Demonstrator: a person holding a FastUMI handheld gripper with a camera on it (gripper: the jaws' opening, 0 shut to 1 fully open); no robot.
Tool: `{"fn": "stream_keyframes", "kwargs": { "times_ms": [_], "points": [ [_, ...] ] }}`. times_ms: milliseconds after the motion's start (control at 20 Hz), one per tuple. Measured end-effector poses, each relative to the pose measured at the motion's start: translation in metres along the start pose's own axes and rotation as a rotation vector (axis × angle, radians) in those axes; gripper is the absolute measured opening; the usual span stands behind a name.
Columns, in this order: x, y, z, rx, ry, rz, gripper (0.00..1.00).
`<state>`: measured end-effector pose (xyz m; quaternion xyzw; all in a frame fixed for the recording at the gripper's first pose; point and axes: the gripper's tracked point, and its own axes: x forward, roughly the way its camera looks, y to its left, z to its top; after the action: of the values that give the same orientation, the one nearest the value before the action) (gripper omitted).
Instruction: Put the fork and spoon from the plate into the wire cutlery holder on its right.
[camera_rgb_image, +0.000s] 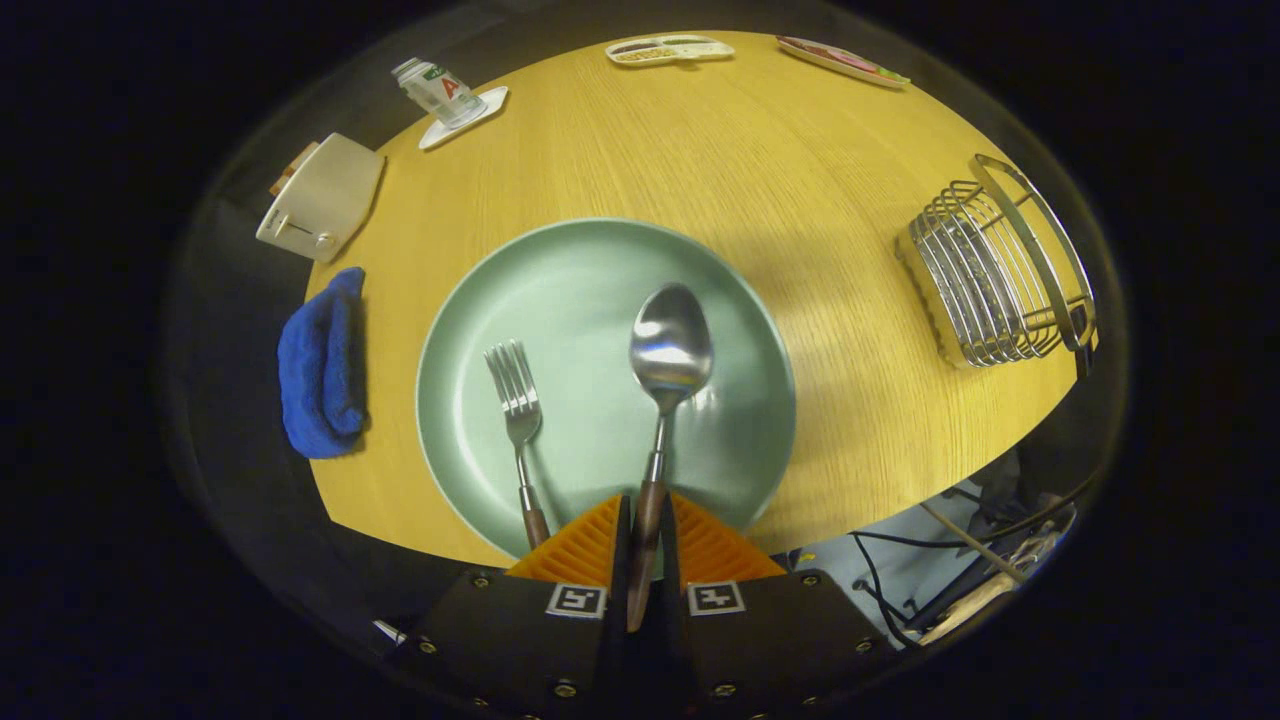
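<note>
Gripper is clenched on the wooden handle of the spoon, both fingers pressing it; the bowl projects ahead over the green plate. Fork lies on the plate just left of the spoon, untouched. Wire cutlery holder stands well apart to the right on the wooden table, opening tilted in this view. Judgement: carry in hand. Advise keeping the grip firm, travelling right above the rim, tipping the spoon upright and lowering it inside the wires before releasing.
</note>
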<state>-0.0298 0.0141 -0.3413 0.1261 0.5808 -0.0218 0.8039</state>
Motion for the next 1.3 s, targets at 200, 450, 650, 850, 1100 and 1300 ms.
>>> {"fn": "stream_keyframes", "kwargs": {
  "times_ms": [200,450,650,850,1100,1300],
  "points": [
    [-0.010,0.004,0.019,0.039,-0.065,0.033,0.06],
    [-0.018,0.011,0.023,0.036,-0.095,0.075,0.06],
    [-0.034,0.016,0.034,0.033,-0.150,0.128,0.06],
    [-0.058,0.018,0.051,0.081,-0.240,0.193,0.06],
    [-0.098,-0.001,0.067,0.160,-0.355,0.229,0.06],
    [-0.119,-0.034,0.072,0.239,-0.432,0.211,0.06]
  ]
}}
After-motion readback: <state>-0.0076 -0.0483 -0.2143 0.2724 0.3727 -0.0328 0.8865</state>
